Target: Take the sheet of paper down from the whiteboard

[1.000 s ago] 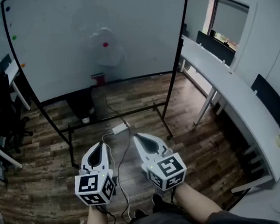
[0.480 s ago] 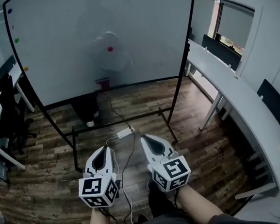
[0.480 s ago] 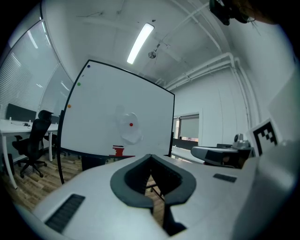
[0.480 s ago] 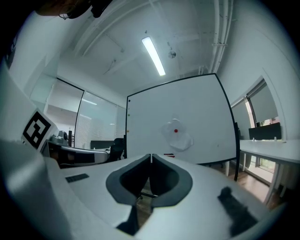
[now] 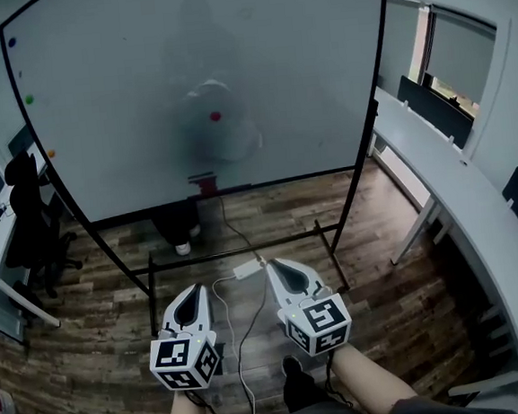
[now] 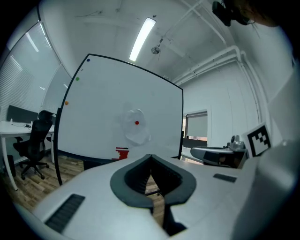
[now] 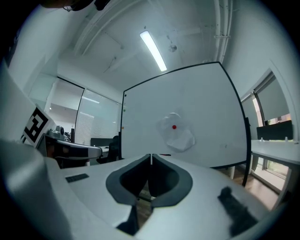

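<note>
Both my grippers closed, empty: left gripper [image 5: 189, 304], right gripper [image 5: 286, 276]; crumpled paper [image 5: 218, 124] pinned on whiteboard [image 5: 301, 72] ahead

Paper [image 5: 228, 139] up on the whiteboard [image 5: 104, 89] before me.
Crumpled and white, it hangs mid-board, pinned by one red magnet [image 5: 215, 117] near its middle.

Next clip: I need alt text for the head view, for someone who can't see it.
A crumpled sheet of paper hangs on a standing whiteboard, pinned by a red magnet. At the bottom of the frame, the left gripper and right gripper are held side by side over a wood floor, both shut and empty, well short of the board.
</note>
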Action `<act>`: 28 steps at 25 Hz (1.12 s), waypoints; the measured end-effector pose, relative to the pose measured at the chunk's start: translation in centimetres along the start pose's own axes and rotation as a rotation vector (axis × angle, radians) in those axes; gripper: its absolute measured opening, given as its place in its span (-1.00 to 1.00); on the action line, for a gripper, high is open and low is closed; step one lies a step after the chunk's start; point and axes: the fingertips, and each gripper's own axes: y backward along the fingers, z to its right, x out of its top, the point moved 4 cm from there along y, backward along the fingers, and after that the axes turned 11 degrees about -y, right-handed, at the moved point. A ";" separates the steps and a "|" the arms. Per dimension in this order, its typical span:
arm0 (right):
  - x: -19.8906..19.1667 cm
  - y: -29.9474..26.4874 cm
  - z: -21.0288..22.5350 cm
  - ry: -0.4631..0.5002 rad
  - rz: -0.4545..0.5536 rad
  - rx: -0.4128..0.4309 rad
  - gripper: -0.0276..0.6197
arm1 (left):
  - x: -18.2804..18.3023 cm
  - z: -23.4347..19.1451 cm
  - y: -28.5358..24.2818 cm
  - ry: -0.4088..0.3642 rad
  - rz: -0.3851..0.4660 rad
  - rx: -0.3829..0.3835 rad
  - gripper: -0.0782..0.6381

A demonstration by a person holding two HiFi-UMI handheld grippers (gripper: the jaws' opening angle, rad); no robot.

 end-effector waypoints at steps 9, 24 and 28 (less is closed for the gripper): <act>1.2 -8.0 5.9 -0.009 -0.055 0.068 -0.84 | 0.7 -2.2 -9.2 0.029 -0.017 0.024 -0.74; 3.5 -16.8 14.9 0.018 -0.038 0.120 -0.84 | 2.3 -3.8 -20.3 0.016 -0.042 0.107 -0.74; 4.1 -18.5 15.3 0.027 -0.031 0.131 -0.84 | 3.3 -5.3 -21.6 0.006 -0.030 0.142 -0.74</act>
